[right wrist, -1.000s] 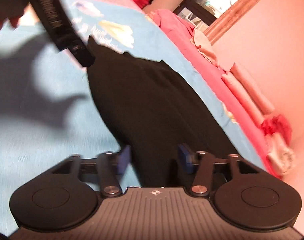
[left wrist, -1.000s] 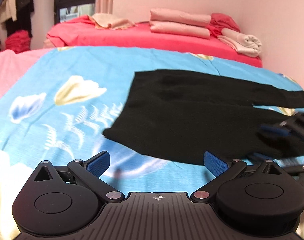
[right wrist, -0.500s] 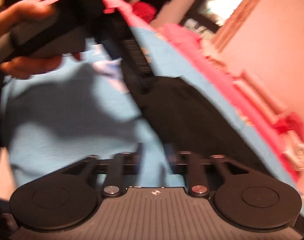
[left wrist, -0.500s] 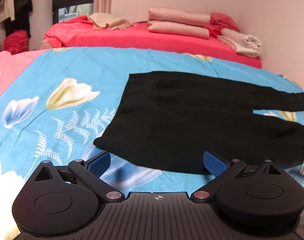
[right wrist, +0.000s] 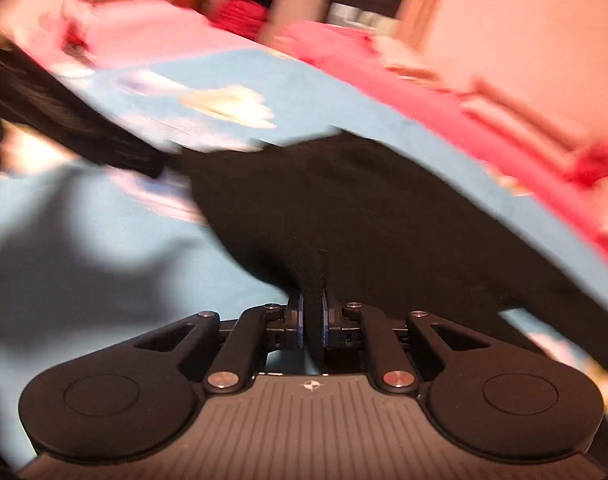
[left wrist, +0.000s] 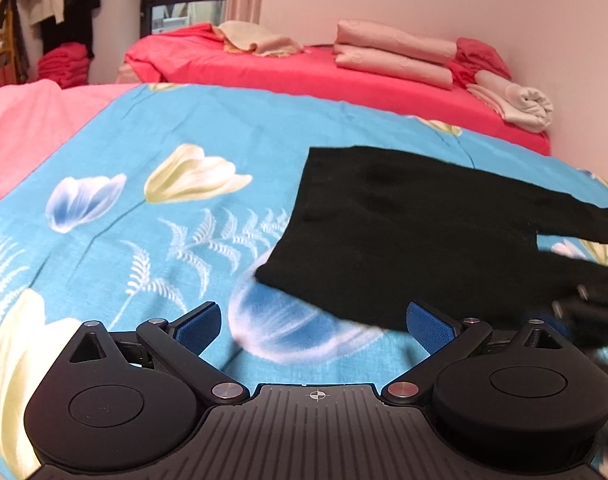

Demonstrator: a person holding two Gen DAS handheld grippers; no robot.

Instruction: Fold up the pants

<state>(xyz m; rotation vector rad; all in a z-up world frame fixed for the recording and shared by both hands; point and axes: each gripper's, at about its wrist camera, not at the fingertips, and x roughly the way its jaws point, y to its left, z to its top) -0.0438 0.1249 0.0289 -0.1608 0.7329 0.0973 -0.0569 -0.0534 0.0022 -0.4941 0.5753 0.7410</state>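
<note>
Black pants [left wrist: 403,232] lie flat on the blue flowered bedsheet [left wrist: 208,128], waistband to the left, legs running off to the right. My left gripper [left wrist: 313,324] is open and empty, hovering just before the near waistband corner. My right gripper [right wrist: 311,322] is shut on a fold of the near pant leg [right wrist: 343,216]; the view is blurred. In the left wrist view the right gripper [left wrist: 583,308] shows blurred at the right edge, on the near leg. The left gripper's body [right wrist: 64,120] crosses the right wrist view at the left.
A red bed [left wrist: 304,68] stands behind with folded pink blankets [left wrist: 395,56] and a rolled towel [left wrist: 519,104]. A pink cover [left wrist: 28,120] lies at the left. A wall rises at the right; hanging clothes and a window are at the far left.
My right gripper has closed on the near pant leg. My left gripper has shifted left, so the pants sit further right in its view.
</note>
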